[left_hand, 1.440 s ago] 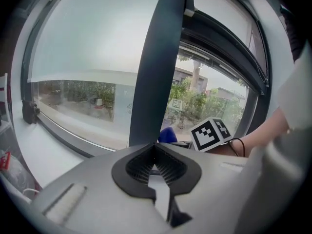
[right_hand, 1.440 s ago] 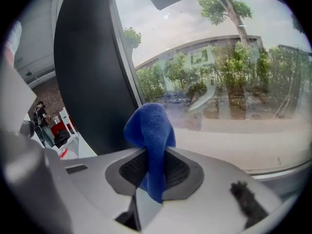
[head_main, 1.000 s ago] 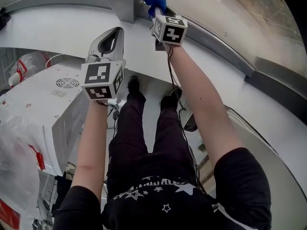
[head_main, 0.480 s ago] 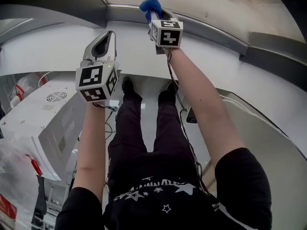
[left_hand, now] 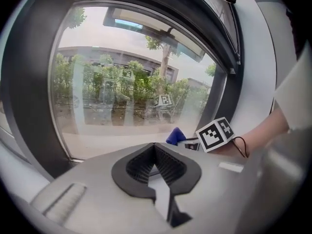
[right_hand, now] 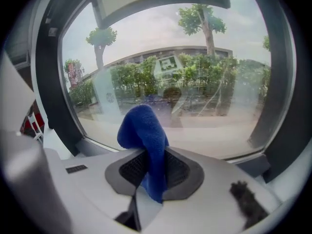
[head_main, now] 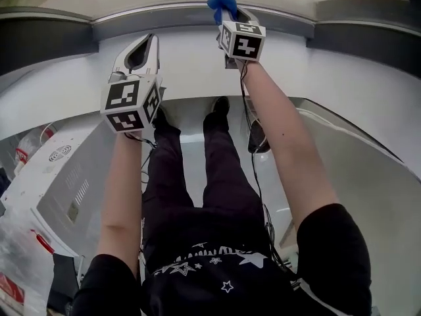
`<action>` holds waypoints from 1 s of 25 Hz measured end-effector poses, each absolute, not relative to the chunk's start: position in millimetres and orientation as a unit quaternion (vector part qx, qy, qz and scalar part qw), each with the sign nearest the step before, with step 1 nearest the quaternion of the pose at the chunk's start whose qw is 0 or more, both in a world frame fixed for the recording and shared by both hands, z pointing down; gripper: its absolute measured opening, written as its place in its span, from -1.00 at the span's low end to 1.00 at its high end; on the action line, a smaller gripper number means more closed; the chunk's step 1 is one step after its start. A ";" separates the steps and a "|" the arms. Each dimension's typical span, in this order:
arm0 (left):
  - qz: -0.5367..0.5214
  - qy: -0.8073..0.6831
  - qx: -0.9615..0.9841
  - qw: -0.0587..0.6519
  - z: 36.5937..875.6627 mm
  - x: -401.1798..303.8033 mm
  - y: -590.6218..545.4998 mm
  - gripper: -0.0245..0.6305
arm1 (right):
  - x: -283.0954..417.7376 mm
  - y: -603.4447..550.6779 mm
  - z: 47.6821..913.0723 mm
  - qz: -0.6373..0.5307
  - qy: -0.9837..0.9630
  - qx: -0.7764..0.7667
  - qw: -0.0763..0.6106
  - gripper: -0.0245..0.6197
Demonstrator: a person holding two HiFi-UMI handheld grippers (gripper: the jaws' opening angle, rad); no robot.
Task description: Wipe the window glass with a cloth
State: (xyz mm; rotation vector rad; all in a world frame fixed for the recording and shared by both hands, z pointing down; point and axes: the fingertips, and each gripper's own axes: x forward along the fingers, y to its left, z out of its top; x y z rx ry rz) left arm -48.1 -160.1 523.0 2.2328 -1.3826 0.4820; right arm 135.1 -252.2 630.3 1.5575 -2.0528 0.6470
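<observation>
Since the right gripper (head_main: 227, 10), clamped on the blue terry cloth (right_hand: 145, 133), has shifted off the frame post to clear window glass (right_hand: 200, 77) just ahead of its tips, wiping can likely start; left gripper (left_hand: 155, 152) closed, empty, alongside.

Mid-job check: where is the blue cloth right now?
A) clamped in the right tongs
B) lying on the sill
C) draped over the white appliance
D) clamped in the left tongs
A: the right gripper view shows the blue cloth pinched between the right tongs; the left tongs are shut on nothing.
</observation>
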 end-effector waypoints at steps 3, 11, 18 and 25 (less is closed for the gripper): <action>0.184 -0.482 0.825 0.230 529.8 -6.9 -161.7 -0.90 | 187.8 -247.9 631.0 0.241 -0.732 0.594 0.233 -0.69; 0.195 -0.429 0.855 0.218 536.9 98.9 -164.8 -0.90 | 312.5 -231.9 629.7 0.255 -0.687 0.646 0.214 -0.69; 0.208 -0.396 0.868 0.215 547.4 172.3 -164.4 -0.90 | 388.7 -230.6 631.9 0.270 -0.660 0.675 0.192 -0.69; 0.215 -0.378 0.876 0.209 548.3 221.8 -166.2 -0.90 | 452.0 -226.5 640.8 0.305 -0.605 0.716 0.167 -0.69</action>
